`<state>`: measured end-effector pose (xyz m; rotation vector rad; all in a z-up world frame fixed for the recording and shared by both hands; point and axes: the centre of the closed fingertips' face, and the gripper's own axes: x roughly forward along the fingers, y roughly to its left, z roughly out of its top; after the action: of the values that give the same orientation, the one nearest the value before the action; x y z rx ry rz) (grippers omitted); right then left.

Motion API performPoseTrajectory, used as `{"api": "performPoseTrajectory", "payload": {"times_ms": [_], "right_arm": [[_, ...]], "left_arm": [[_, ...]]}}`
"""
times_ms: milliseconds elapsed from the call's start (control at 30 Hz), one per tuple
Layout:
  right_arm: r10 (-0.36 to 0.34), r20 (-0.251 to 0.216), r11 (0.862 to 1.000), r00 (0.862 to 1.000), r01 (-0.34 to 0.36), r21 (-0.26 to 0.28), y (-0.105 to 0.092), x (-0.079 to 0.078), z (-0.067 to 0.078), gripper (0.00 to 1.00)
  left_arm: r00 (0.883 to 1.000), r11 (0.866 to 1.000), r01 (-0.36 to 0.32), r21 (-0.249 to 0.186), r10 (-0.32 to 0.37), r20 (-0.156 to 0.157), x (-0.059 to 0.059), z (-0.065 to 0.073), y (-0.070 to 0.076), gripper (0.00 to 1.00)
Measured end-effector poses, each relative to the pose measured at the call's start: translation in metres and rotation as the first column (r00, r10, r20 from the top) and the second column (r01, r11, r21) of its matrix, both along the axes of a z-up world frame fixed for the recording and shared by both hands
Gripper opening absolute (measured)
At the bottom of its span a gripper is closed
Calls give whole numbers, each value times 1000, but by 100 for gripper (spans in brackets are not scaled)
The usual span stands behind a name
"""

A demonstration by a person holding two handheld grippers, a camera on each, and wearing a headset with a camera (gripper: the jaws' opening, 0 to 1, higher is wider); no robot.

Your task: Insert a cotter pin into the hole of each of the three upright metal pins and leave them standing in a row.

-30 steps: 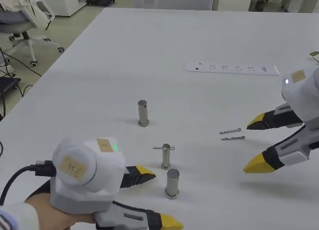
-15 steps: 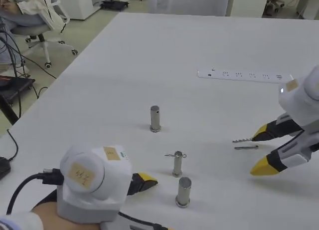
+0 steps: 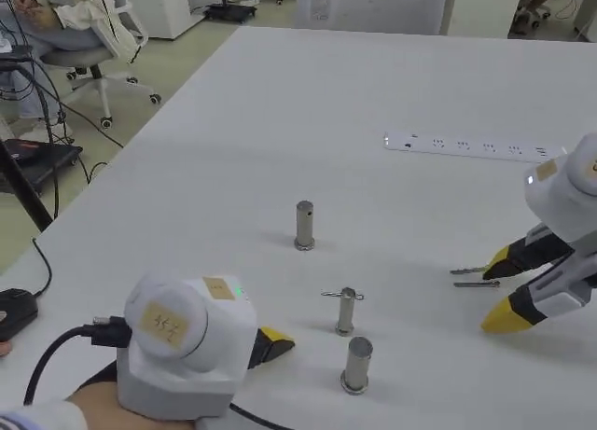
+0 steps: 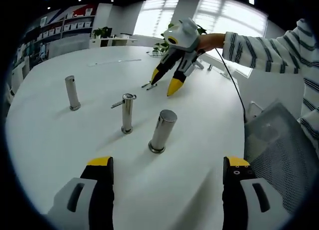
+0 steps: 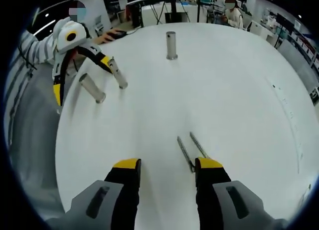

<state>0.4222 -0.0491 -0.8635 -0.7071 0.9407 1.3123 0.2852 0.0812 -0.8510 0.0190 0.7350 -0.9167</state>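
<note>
Three upright metal pins stand on the white table: a far pin (image 3: 304,226), a middle pin (image 3: 346,311) with a cotter pin through its top, and a near pin (image 3: 355,365). Two loose cotter pins (image 3: 474,277) lie side by side to the right. My right gripper (image 5: 167,165) is open, its right jaw tip just behind the loose cotter pins (image 5: 191,147) and nothing between the jaws. My left gripper (image 4: 167,162) is open and empty, a short way back from the near pin (image 4: 163,131) and the middle pin (image 4: 127,113).
A white power strip (image 3: 466,148) lies at the far right of the table (image 3: 233,141). Office chairs and cables stand on the floor beyond the table's left edge. A person's striped sleeve (image 4: 269,45) holds the right gripper (image 4: 174,65).
The head camera has shifted. My right gripper has come closer to the two loose cotter pins, its upper jaw tip now at their ends. The upright pins have not moved.
</note>
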Motion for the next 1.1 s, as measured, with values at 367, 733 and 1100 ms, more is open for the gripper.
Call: {"api": "performPoseTrajectory", "payload": {"times_ms": [367,733,1100], "right_arm": [[21,49,998,999,-18,-61,-2,4,-2,38],[7,57,996,998,-2,-90,-4,7,-3,34],[-7,75,995,997,14,-94,-2,14,-2,17]], "left_arm": [[1000,1000,-4,-20,4,4,1,2,-7,92],[1000,999,-27,-28,27,2,-1,8,-4,91],[998,998,-66,-17,66,-3,-1,14,7,87]]}}
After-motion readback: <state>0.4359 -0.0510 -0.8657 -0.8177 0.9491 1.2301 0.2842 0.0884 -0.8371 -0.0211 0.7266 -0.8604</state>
